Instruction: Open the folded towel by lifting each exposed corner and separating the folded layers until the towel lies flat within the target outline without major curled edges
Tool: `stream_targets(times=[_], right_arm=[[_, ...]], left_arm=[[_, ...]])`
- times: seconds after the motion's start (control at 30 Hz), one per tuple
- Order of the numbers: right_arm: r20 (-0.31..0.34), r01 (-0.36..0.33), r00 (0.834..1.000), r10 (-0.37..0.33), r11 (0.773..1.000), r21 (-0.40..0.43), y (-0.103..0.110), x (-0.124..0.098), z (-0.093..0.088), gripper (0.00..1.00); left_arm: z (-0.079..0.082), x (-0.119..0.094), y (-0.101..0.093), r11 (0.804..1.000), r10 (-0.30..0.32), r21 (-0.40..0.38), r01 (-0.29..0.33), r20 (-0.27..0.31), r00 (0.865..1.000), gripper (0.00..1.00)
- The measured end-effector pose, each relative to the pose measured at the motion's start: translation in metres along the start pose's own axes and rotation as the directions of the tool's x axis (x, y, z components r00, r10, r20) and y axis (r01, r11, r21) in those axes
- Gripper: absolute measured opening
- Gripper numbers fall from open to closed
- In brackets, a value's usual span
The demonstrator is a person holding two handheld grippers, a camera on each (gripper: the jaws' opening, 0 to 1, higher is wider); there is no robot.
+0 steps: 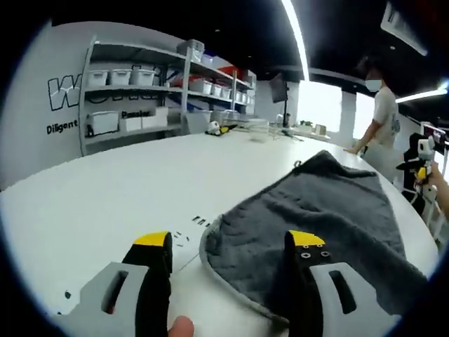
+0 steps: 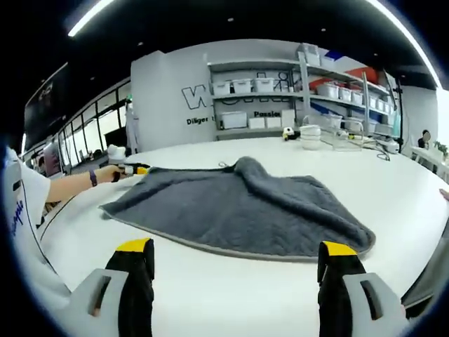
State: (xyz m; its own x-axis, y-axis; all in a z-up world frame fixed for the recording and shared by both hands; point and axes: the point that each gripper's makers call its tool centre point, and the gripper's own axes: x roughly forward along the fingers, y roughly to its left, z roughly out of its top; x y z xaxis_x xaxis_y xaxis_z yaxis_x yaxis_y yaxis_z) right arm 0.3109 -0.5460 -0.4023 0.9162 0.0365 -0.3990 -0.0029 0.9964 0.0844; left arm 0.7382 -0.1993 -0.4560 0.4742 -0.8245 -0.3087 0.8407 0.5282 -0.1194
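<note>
Left gripper view is showing your left gripper [image 1: 230,254] with its jaws standing wide apart and holding nothing — one jaw is resting over the near rounded corner of the grey towel [image 1: 319,210], the other over the bare white table [image 1: 105,189]. The towel is lying spread on the table, reaching away toward a person [image 1: 381,112] standing at the far edge, with shelving [image 1: 161,84] of white bins behind. Right gripper view is showing your right gripper [image 2: 234,268] also gaping wide and gripping nothing, hovering just short of the towel's pale-trimmed edge. There the towel [image 2: 238,200] is lying mostly flat — a raised fold is humping up near its middle. At its far left corner your left gripper [image 2: 130,169] is sitting beside the cloth; whether it is touching the fabric there is hard to tell.
</note>
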Motion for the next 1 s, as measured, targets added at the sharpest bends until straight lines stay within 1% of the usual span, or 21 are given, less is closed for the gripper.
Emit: stream_targets(times=[0.03,0.07,0.17,0.27,0.3,0.37,0.43,0.5,0.53,0.57,0.6,0.63,0.67,0.7,0.77,0.8,0.83,0.87,0.9,0.93,1.0], right_arm=[[-0.004,-0.002,1.000,0.002,1.000,-0.011,0.003,0.001,0.000,0.99],[-0.005,-0.004,1.000,0.004,1.000,-0.016,0.005,0.002,0.000,0.99],[-0.011,-0.010,1.000,0.009,0.999,-0.033,0.012,0.004,0.001,0.99],[-0.002,-0.019,1.000,0.019,0.997,-0.072,0.030,0.010,0.005,0.99],[-0.006,-0.024,1.000,0.024,0.995,-0.100,0.039,0.013,0.006,0.99],[-0.034,-0.039,0.999,0.034,0.985,-0.168,0.059,0.021,0.005,0.98],[-0.057,-0.071,0.997,0.059,0.969,-0.235,0.085,0.032,0.004,0.97],[-0.057,-0.107,0.994,0.095,0.955,-0.276,0.114,0.044,0.006,0.96],[-0.062,-0.135,0.991,0.122,0.948,-0.288,0.131,0.050,0.006,0.96],[-0.065,-0.146,0.989,0.133,0.945,-0.291,0.137,0.052,0.006,0.96],[-0.084,-0.207,0.978,0.190,0.927,-0.313,0.167,0.062,0.004,0.95],[-0.096,-0.242,0.970,0.223,0.913,-0.330,0.185,0.068,0.003,0.95],[-0.116,-0.281,0.960,0.256,0.891,-0.356,0.203,0.073,0.000,0.94],[-0.123,-0.303,0.953,0.277,0.875,-0.377,0.219,0.078,-0.001,0.92],[-0.135,-0.334,0.942,0.306,0.849,-0.410,0.248,0.088,-0.002,0.87],[-0.130,-0.343,0.939,0.319,0.844,-0.412,0.261,0.094,-0.002,0.84],[-0.144,-0.371,0.928,0.343,0.823,-0.430,0.277,0.099,-0.004,0.82],[-0.153,-0.383,0.923,0.353,0.807,-0.450,0.290,0.104,-0.004,0.79],[-0.153,-0.384,0.922,0.354,0.800,-0.461,0.298,0.107,-0.003,0.76],[-0.150,-0.388,0.920,0.363,0.782,-0.488,0.315,0.113,0.000,0.73],[-0.162,-0.418,0.903,0.397,0.731,-0.539,0.342,0.122,0.001,0.66]], left_arm=[[-0.001,0.002,0.003,1.000,0.004,-0.026,-0.004,0.010,1.000,0.47],[-0.003,0.003,0.005,1.000,0.014,-0.017,-0.014,0.001,1.000,0.44],[-0.010,0.006,0.012,0.999,0.043,0.009,-0.043,-0.026,0.999,0.39],[-0.017,0.009,0.015,0.999,0.038,0.033,-0.036,-0.066,0.997,0.35],[-0.017,0.009,0.016,0.998,0.042,0.039,-0.040,-0.069,0.997,0.34],[-0.016,0.009,0.018,0.998,0.051,0.042,-0.048,-0.071,0.996,0.32],[-0.013,0.009,0.020,0.998,0.053,0.029,-0.051,-0.063,0.997,0.31],[-0.013,0.009,0.020,0.999,0.048,0.023,-0.046,-0.062,0.997,0.29],[-0.013,0.009,0.019,0.999,0.042,0.025,-0.041,-0.065,0.997,0.28],[-0.013,0.009,0.019,0.999,0.041,0.026,-0.040,-0.066,0.997,0.28],[-0.013,0.009,0.018,0.999,0.035,0.031,-0.032,-0.074,0.997,0.27],[-0.015,0.010,0.018,0.999,0.029,0.037,-0.026,-0.085,0.996,0.27],[-0.015,0.010,0.018,0.999,0.028,0.039,-0.024,-0.090,0.996,0.26],[-0.017,0.010,0.018,0.999,0.022,0.044,-0.018,-0.101,0.995,0.26],[-0.018,0.012,0.020,0.999,0.016,0.048,-0.011,-0.112,0.994,0.25],[-0.018,0.011,0.018,0.999,0.014,0.049,-0.009,-0.115,0.993,0.25],[-0.018,0.012,0.019,0.999,0.013,0.050,-0.007,-0.117,0.993,0.24],[-0.018,0.012,0.019,0.999,0.012,0.050,-0.007,-0.120,0.993,0.24],[-0.018,0.012,0.019,0.999,0.012,0.050,-0.006,-0.121,0.993,0.23],[-0.017,0.012,0.020,0.999,0.012,0.052,-0.006,-0.122,0.992,0.21],[-0.017,0.013,0.020,0.998,0.013,0.056,-0.006,-0.123,0.992,0.19]])
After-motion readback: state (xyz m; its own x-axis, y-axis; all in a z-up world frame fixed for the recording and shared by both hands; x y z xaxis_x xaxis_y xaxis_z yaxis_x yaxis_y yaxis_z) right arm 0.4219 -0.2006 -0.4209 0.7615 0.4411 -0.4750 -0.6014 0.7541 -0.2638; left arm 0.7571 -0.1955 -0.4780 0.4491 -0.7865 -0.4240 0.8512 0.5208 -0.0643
